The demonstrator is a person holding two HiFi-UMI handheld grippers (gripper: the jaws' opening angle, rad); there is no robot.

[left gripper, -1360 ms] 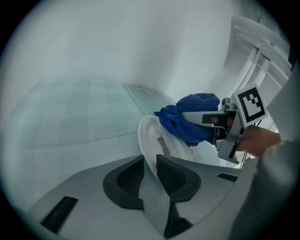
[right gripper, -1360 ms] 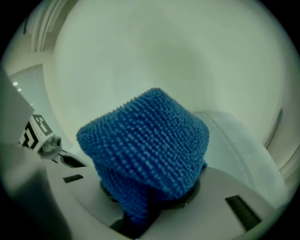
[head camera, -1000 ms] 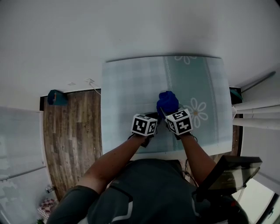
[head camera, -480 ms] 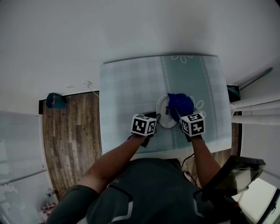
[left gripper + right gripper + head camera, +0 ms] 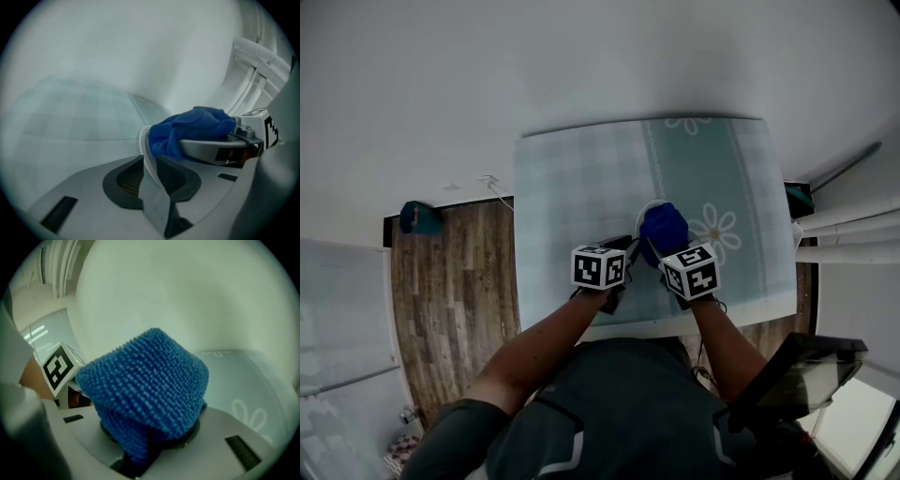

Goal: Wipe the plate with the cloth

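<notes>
We start with the table [image 5: 581,187], under a pale checked cover with a daisy print; it bears the plate close to its near edge. The wooden floor [image 5: 450,281] lies well left of the plate; a small teal thing [image 5: 417,217] sits on it, further left still; white rails [image 5: 848,234] run well right of the plate. The person's forearms [image 5: 544,333] reach up toward the plate from the bottom of the head view.

The plate [image 5: 648,205] is white and mostly covered; in the head view we make out only an arc of its far rim. The cloth [image 5: 663,230], a blue nubbed bundle, lies on top of the plate, touching it and hiding most of its face.

The left gripper [image 5: 628,247] is at the plate's left edge; in its own view we see its jaws pinching the white rim, one dark pad on each side. The right gripper [image 5: 662,251] is at the plate's near side; its jaws are closed on the cloth, which bunches up over them and hides their tips in the right gripper view. Each marker cube [image 5: 600,267] sits just on our side of the plate.
</notes>
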